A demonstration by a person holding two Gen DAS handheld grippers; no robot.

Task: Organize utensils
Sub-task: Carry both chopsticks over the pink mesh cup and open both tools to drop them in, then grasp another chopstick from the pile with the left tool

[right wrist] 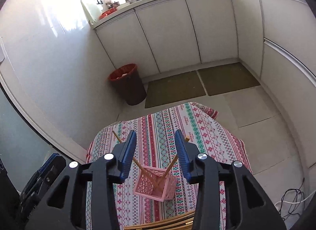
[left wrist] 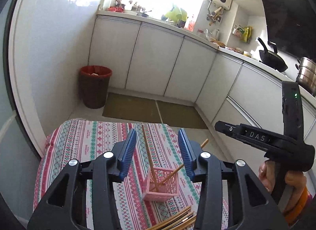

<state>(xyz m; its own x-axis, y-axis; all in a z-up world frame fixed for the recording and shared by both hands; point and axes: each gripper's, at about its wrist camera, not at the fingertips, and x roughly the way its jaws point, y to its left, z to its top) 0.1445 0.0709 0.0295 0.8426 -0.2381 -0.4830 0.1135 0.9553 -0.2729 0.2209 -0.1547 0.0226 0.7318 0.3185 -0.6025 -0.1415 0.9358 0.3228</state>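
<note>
A pink lattice basket (left wrist: 162, 184) (right wrist: 156, 184) stands on a table under a striped patterned cloth (left wrist: 83, 147) (right wrist: 158, 131). Two wooden chopsticks (left wrist: 148, 151) (right wrist: 171, 164) stand in it, leaning apart. My left gripper (left wrist: 157, 137) hovers open above the basket; one chopstick rises between its blue pads (left wrist: 128, 149) without touching them. My right gripper (right wrist: 155, 135) is open over the basket with nothing between its pads; it also shows at the right (left wrist: 246, 133), held by a hand (left wrist: 276, 178). A loose pile of chopsticks (left wrist: 177, 220) (right wrist: 167, 222) lies at the near edge.
A dark bin with a red liner (left wrist: 94, 87) (right wrist: 128, 83) stands on the floor beyond the table. White cabinets (left wrist: 154, 60) line the far walls, with green mats (right wrist: 197, 85) before them. A wok (left wrist: 272, 58) and pot (left wrist: 306, 75) sit on the counter. Cables (right wrist: 292, 200) lie on the floor.
</note>
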